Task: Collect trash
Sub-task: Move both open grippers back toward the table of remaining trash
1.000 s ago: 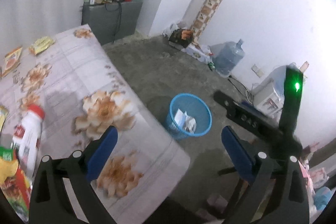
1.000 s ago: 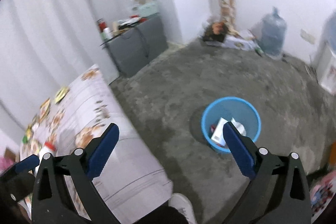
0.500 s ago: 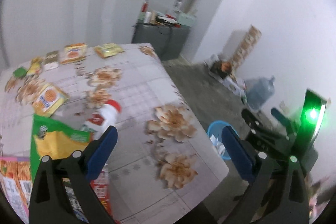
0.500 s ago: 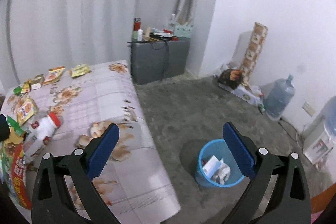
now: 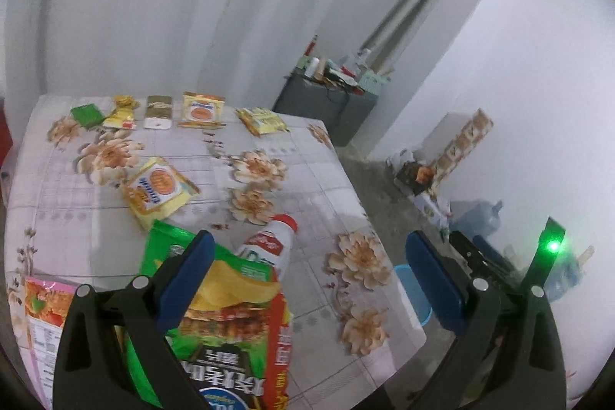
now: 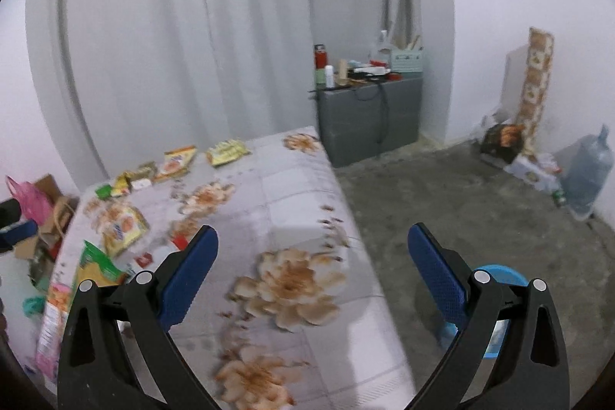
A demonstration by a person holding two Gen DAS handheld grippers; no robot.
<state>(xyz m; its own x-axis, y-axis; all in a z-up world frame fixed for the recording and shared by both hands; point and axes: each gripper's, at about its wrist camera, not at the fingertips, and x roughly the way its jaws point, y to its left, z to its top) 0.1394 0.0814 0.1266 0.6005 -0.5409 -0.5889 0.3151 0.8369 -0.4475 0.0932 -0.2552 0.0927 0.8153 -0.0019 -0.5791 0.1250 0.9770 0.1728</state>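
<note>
A floral-cloth table (image 5: 292, 148) carries trash: a green and yellow snack bag (image 5: 219, 314), a white bottle with a red cap (image 5: 269, 244), a yellow packet (image 5: 157, 189) and several small wrappers along the far edge (image 5: 200, 110). My left gripper (image 5: 307, 279) is open and empty above the near edge, its left finger over the snack bag. My right gripper (image 6: 311, 271) is open and empty over the table's right side (image 6: 307, 218). The blue trash bin (image 6: 496, 310) stands on the floor, behind the right finger; in the left wrist view it (image 5: 413, 291) shows past the table edge.
A grey cabinet (image 6: 369, 118) with bottles stands by the curtain. A water jug (image 6: 586, 175), boxes and a patterned column (image 6: 536, 83) line the right wall. Bags and cardboard (image 6: 42, 206) lie left of the table. Concrete floor (image 6: 461, 202) spreads right of it.
Both grippers swung left and up from the bin toward the table. The bin slid to the lower right; more of the table and its wrappers came into view. Both stayed open.
</note>
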